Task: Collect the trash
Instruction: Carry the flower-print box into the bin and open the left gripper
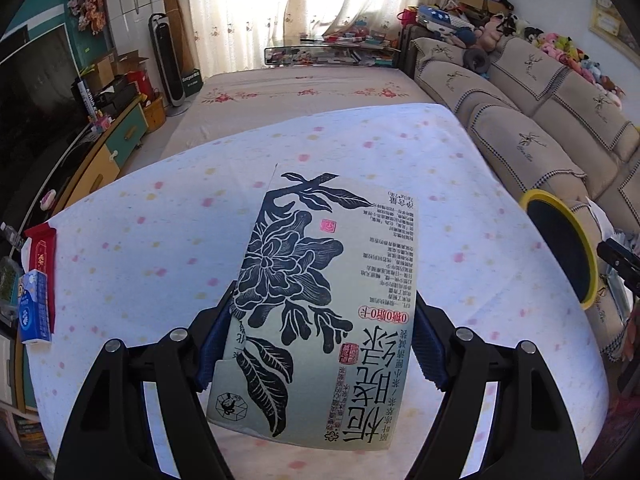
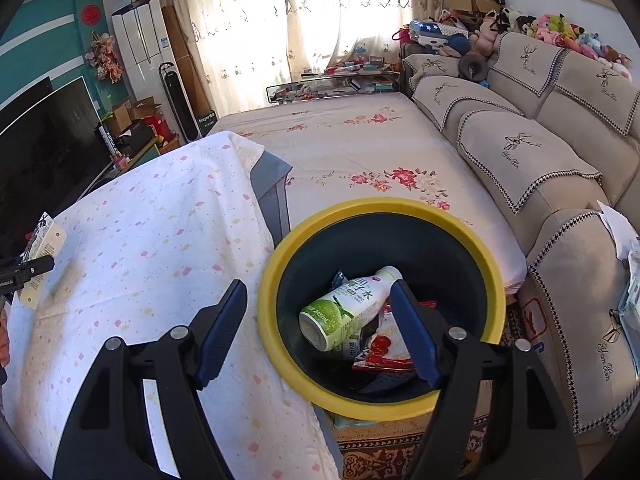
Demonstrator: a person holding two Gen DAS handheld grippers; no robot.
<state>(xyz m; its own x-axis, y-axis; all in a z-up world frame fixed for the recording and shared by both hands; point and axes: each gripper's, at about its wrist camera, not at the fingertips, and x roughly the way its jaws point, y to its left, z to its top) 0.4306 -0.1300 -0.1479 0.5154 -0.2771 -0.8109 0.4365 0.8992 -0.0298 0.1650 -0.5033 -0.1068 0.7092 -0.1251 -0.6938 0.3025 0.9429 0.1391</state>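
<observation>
- The left gripper [image 1: 322, 344] is clamping a flattened tea carton [image 1: 320, 300] — pale green with a dark flower print — its blue pads [image 1: 218, 344] pressing on the carton's two long edges near the lower end.
- The carton is being held above the white dotted tablecloth [image 1: 160, 240]; from the left wrist view I cannot tell whether its far end is touching the cloth.
- The right gripper [image 2: 320, 332] is hanging over the yellow-rimmed bin [image 2: 280, 264] with its jaws standing wide and nothing between them.
- The bin is sitting just beside the table's edge, and it is already holding a green drink bottle [image 2: 344, 312] and some red wrappers [image 2: 384, 350].
- Judging by this, the step in hand is carrying the carton to the bin — picking up looks done, dropping not yet.
- The next move is calling for a swing toward the bin, which is showing at the right edge of the left wrist view, and for releasing only once the carton is over the opening.
- A tissue pack [image 1: 34, 308] and a red box [image 1: 42, 256] are lying at the table's left edge.
</observation>
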